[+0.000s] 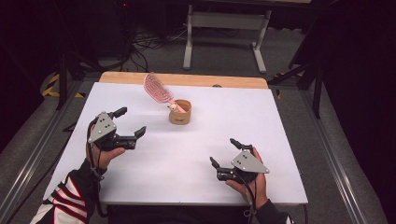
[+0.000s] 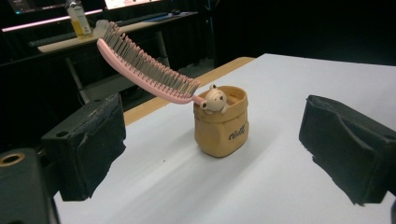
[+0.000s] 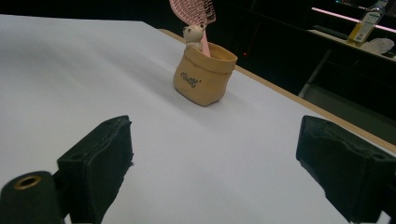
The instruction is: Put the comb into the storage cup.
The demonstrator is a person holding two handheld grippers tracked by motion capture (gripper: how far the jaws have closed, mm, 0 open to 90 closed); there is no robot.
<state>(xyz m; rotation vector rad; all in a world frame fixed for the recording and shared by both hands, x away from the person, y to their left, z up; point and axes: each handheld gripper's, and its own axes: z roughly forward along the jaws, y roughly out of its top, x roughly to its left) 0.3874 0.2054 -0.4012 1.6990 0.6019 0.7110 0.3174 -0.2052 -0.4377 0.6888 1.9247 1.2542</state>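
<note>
The light, stiff pink hairbrush (image 1: 155, 88) leaning from the soft tan pouch (image 1: 180, 112) looks easiest taken at its handle; both hand-held grippers, left (image 1: 126, 122) and right (image 1: 225, 152), hover released.

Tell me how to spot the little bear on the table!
Look at the white table, towards its far wooden edge, for the small tan sack-shaped pot. The tiny cream bear figure peeks over its rim, beside the pink hairbrush leaning out of it.

Overhead looks down; both gripper views share the pouch (image 2: 221, 122)
</note>
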